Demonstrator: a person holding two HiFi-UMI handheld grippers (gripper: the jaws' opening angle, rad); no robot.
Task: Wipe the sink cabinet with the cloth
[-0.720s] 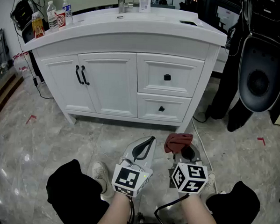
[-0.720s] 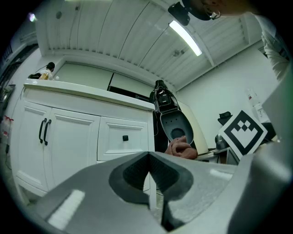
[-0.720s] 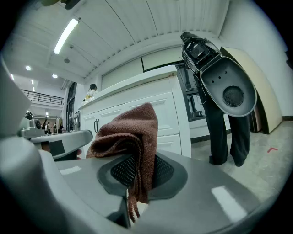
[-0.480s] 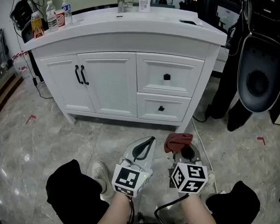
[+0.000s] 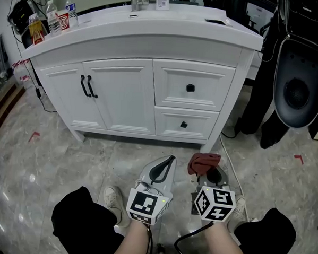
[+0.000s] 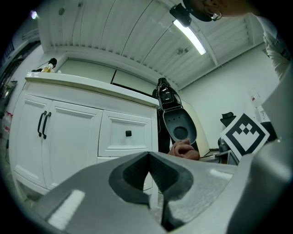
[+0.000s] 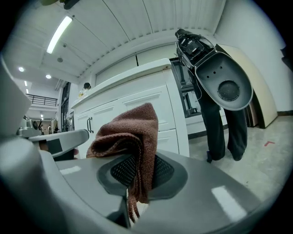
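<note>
Only your view shifts — cabinet (image 5: 134, 90) at 12 o'clock, well apart. Right gripper (image 7: 137, 172) stays pinching the cloth (image 7: 130, 132) at 1 o'clock; left gripper (image 6: 149, 170) pressed together, empty. Wiping not begun.

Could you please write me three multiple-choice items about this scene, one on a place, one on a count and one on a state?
1. Where is the cloth?
A. on the countertop
B. in the right gripper
C. on the floor
2. How many drawers does the sink cabinet front show?
A. one
B. two
C. four
3. How do the jaws of the left gripper stand?
A. shut on nothing
B. wide apart
C. shut on a bottle
Answers: 1 B, the cloth is pinched between its jaws; 2 B, two stacked drawers, each with a black knob, sit right of the doors; 3 A, its pads meet with nothing between them.
</note>
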